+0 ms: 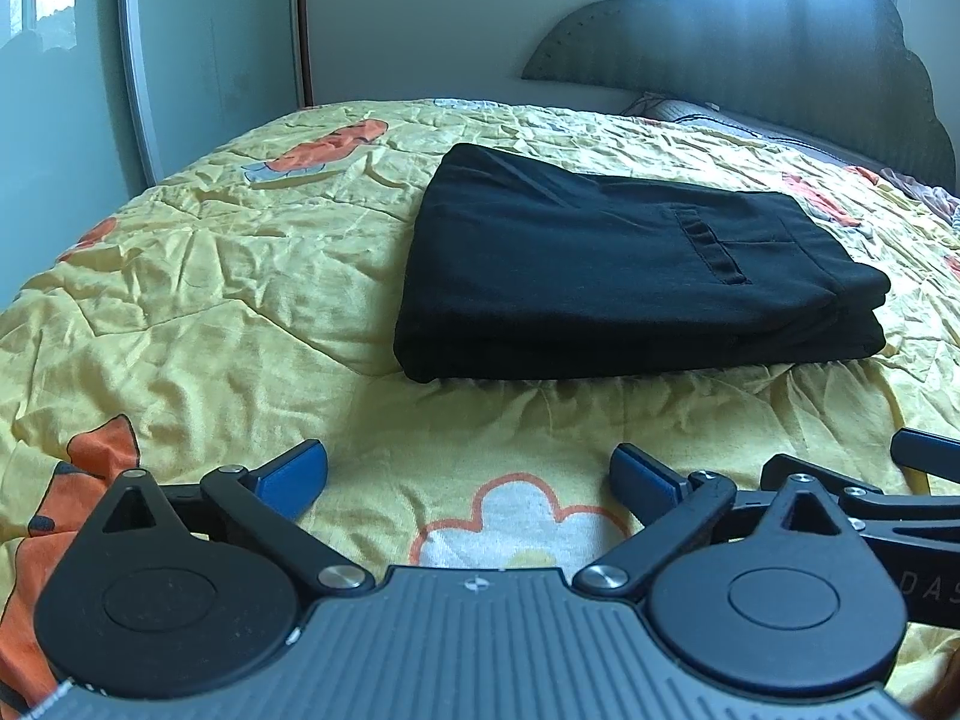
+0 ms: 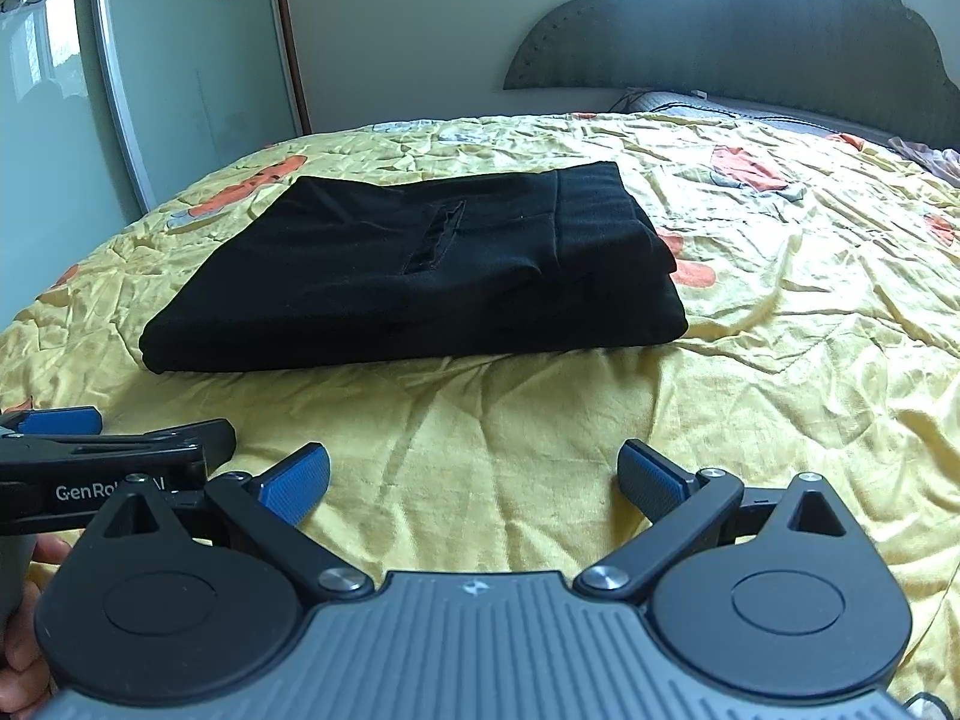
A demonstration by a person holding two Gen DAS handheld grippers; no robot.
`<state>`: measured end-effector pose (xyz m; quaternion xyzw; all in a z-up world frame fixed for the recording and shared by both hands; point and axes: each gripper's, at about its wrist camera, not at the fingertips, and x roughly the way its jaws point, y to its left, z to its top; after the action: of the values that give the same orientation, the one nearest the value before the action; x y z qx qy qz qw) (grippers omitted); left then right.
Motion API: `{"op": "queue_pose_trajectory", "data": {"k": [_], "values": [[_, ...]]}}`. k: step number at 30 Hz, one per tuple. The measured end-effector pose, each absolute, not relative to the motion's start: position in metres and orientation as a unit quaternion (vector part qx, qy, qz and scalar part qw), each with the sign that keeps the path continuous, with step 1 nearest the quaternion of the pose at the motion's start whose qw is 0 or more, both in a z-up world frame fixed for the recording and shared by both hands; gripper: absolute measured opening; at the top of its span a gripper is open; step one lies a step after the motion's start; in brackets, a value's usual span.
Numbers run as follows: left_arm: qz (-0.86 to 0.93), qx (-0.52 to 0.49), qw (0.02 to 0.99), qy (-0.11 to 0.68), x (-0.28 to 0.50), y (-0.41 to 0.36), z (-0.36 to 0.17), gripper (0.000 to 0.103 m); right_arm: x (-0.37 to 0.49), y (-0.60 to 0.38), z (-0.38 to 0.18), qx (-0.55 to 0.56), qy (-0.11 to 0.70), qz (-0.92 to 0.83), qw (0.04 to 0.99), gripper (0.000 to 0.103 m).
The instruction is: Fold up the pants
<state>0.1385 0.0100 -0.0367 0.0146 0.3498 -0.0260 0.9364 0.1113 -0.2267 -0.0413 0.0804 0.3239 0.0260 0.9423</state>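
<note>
On the bed, over a crumpled yellow quilted bedspread [image 1: 228,276] printed with orange shapes and a white flower, lay the black fabric pants [image 1: 624,276], folded into a thick rectangular stack with several layers showing along its near and right edges. A stitched pocket opening ran across the top layer. The stack rested flat on the bedspread, well apart from both of our tools and ahead of them. Our left gripper [image 1: 468,471], black with blue ribbed pads, hung low over the bedspread with its jaws spread wide; nothing sat between its fingers [image 1: 294,474], only the yellow cloth and the white flower print below. From that view the pants lay ahead and a little to the right. Our right gripper [image 2: 474,477], of the same black build with blue pads, was likewise wide open and empty, with bare bedspread between its fingers [image 2: 297,483]. From the right wrist view the pants lay ahead and somewhat to the left. The two tools stood just beside each other: part of the left one showed at the left edge of the right wrist view, with white lettering on its black body and a bit of a hand [image 2: 24,642] under it. Behind the bed stood a dark green scalloped padded headboard [image 1: 750,30], and to the left a pale glass sliding wardrobe door [image 2: 180,60] with flower decals.
</note>
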Motion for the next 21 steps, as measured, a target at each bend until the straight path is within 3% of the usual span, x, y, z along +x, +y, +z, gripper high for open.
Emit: {"op": "queue_pose_trajectory", "data": {"k": [21], "values": [[-0.021, 0.015, 0.940, 0.340, 0.135, 0.011, -0.038, 0.103, 0.107, -0.235, -0.042, 0.091, 0.314, -0.002, 0.945, 0.103]]}}
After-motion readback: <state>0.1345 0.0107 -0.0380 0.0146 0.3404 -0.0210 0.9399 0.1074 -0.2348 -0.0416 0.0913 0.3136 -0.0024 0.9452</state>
